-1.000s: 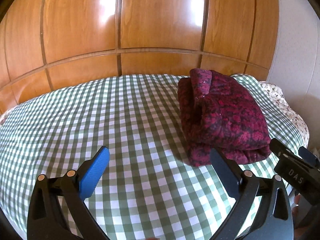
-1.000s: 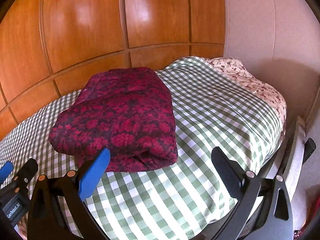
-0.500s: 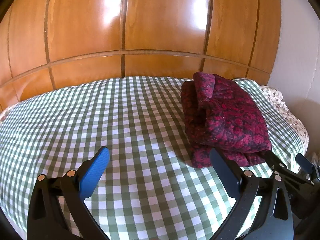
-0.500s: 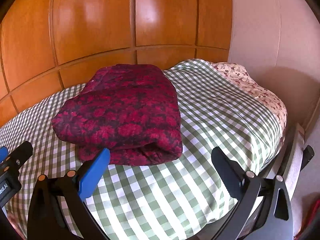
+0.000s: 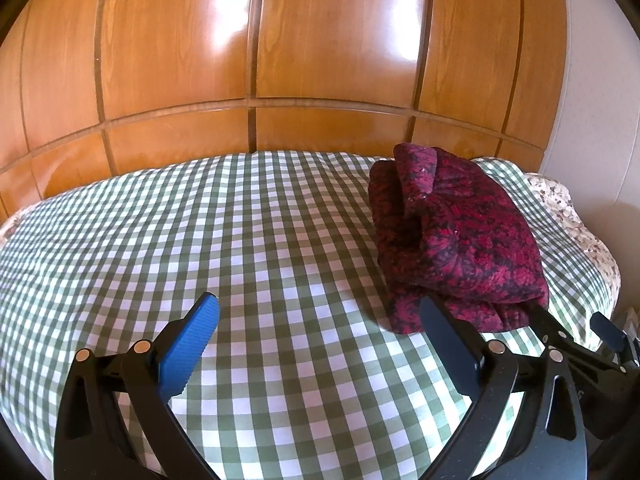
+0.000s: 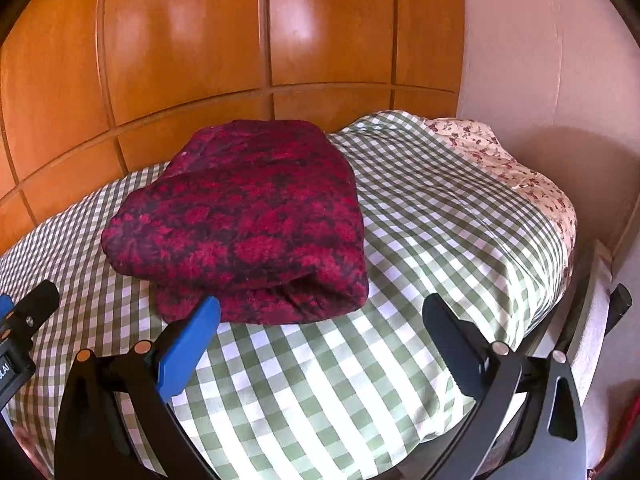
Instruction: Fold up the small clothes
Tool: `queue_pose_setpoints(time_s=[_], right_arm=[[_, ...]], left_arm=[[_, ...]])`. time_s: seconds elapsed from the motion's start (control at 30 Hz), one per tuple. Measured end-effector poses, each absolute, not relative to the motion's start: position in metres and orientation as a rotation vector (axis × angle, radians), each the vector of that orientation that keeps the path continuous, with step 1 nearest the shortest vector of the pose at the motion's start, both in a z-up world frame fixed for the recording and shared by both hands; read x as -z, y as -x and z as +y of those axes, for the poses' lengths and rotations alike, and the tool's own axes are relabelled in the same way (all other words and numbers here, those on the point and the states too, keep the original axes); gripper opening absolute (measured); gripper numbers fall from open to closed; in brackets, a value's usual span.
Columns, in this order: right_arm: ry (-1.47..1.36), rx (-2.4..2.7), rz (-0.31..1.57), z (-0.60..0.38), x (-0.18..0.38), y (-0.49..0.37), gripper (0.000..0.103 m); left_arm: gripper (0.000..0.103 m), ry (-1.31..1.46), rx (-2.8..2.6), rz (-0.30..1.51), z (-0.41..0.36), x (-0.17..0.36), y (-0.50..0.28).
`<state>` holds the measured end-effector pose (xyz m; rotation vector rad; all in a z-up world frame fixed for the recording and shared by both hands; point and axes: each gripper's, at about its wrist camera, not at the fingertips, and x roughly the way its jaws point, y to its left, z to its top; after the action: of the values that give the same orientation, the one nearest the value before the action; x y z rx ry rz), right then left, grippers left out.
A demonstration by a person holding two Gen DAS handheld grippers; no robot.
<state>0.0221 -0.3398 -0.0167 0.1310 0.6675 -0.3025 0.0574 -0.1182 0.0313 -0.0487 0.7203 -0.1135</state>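
Right wrist: folded crimson garment (image 6: pixel 256 216).

1. Landmark for you: the green-and-white checked cover (image 5: pixel 248 248), spread across the whole bed, lightly rumpled, sunlit at the near end.
2. Behind the cover you have glossy wooden panelling (image 5: pixel 332 40), split by dark vertical seams and one horizontal rail, with window glare high up.
3. At the cover's far right edge, a floral-print sheet (image 6: pixel 516 160) shows from beneath it.
4. Right of the cover, beyond that sheet, you see a pale wall (image 6: pixel 520 52).
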Motion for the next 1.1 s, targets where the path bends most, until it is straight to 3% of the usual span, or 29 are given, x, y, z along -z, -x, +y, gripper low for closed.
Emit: queue_pose_setpoints(time_s=[1.1], right_arm=[[-0.148,0.272,0.662,-0.3381,0.0149,-0.0232,0.101]], left_arm=[[0.099,0.044,0.091,0.674,-0.1149,-0.0392,-0.0485]])
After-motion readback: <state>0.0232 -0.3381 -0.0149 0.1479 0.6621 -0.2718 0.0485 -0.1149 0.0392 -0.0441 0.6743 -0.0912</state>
